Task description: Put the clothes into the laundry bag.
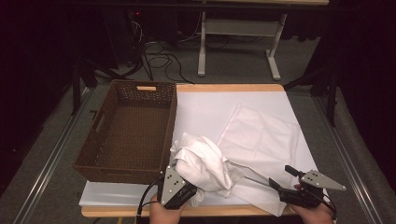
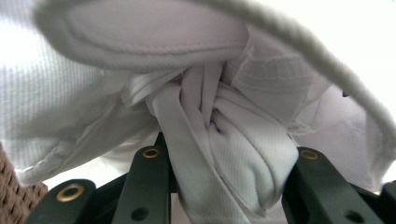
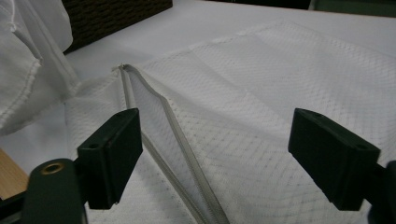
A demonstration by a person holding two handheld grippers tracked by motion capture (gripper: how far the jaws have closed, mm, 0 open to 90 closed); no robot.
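Observation:
A crumpled white garment (image 1: 205, 161) lies bunched at the front of the table, just right of the basket. My left gripper (image 1: 187, 181) is shut on it; in the left gripper view, thick folds of the garment (image 2: 140, 37) are pinched between the two black jaws of the left gripper (image 2: 224, 172). A white mesh laundry bag (image 1: 261, 135) lies flat to the right. My right gripper (image 1: 281, 177) hovers open at the bag's near corner. In the right gripper view, the bag's grey zipper (image 3: 182, 135) stands parted between the spread jaws of the right gripper (image 3: 219, 154), which touch nothing.
A brown woven basket (image 1: 116, 173) stands empty at the table's left. A white sheet (image 1: 205, 107) covers the tabletop, with a wooden edge at front and back. Beyond the table are a desk frame (image 1: 238, 28) and cables on the floor.

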